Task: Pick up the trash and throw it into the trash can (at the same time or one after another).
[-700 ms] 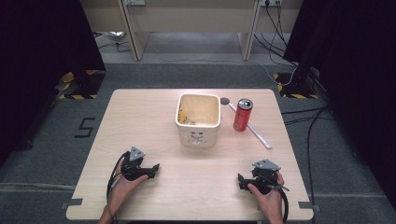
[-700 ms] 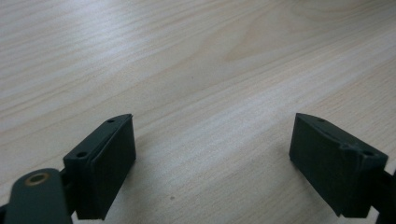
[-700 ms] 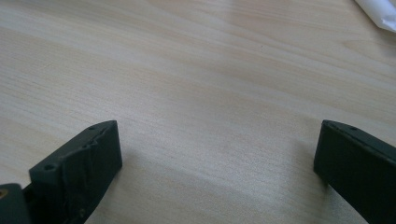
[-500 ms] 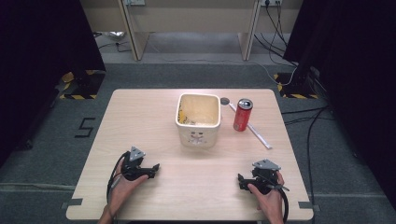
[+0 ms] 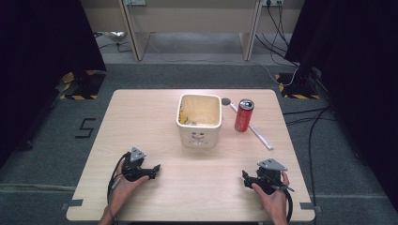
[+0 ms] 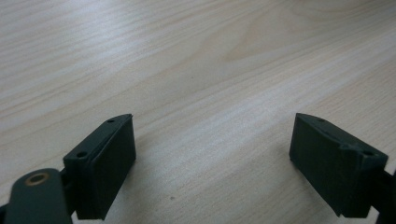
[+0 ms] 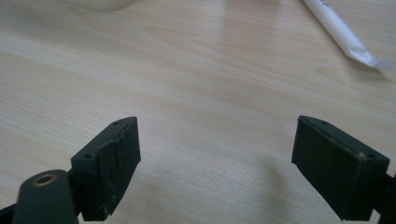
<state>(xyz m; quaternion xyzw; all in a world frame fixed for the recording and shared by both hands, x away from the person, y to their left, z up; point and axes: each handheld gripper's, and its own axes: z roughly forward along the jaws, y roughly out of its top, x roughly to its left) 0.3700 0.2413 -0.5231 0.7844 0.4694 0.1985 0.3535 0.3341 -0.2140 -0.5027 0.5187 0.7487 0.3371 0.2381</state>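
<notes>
Both grippers' fingers [image 6: 105,168] gape empty, the tub [image 5: 199,121] well beyond them.

Can [image 5: 243,115] right of tub [image 5: 199,120]; wrapped straw [image 5: 252,128] behind can, on table [image 5: 141,117].

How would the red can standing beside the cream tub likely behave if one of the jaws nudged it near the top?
The red can stands upright, tall and narrow, so a high nudge would probably tip it. Once on its side, its round body would likely roll across the smooth wooden table. Its glossy surface may be somewhat slippery; whether it is full or empty cannot be told.
</notes>
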